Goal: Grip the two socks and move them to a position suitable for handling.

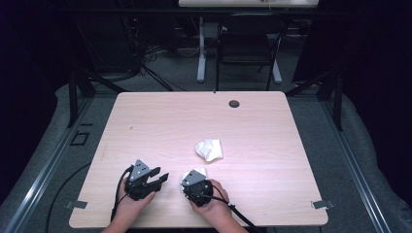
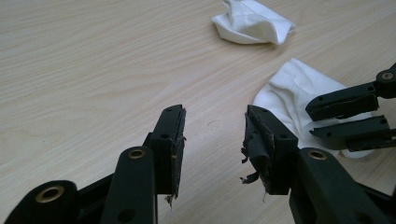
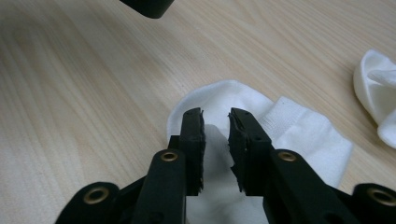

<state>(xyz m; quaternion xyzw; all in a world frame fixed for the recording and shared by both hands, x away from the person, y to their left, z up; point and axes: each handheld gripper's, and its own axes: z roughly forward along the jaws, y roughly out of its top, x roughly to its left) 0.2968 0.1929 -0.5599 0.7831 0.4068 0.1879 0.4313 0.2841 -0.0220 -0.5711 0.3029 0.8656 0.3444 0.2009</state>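
Two white socks lie on the wooden table [image 1: 194,116]. One sock [image 1: 209,149] is crumpled near the middle, also seen in the left gripper view [image 2: 252,21] and the right gripper view [image 3: 378,93]. The other sock [image 3: 299,130] lies flat near the front edge [image 2: 294,88]. My right gripper [image 3: 216,116] points down onto this flat sock, its jaws a narrow gap apart with white fabric showing between them. My left gripper [image 2: 215,126] stands open over bare wood just left of that sock, nothing between its jaws. In the high view both the left gripper [image 1: 163,177] and the right gripper [image 1: 193,174] sit close together.
A round cable hole [image 1: 234,103] sits near the table's far edge. Beyond the table stand a black chair [image 1: 245,46] and a white desk leg [image 1: 201,53], with cables on the grey floor. Metal rails run along both sides.
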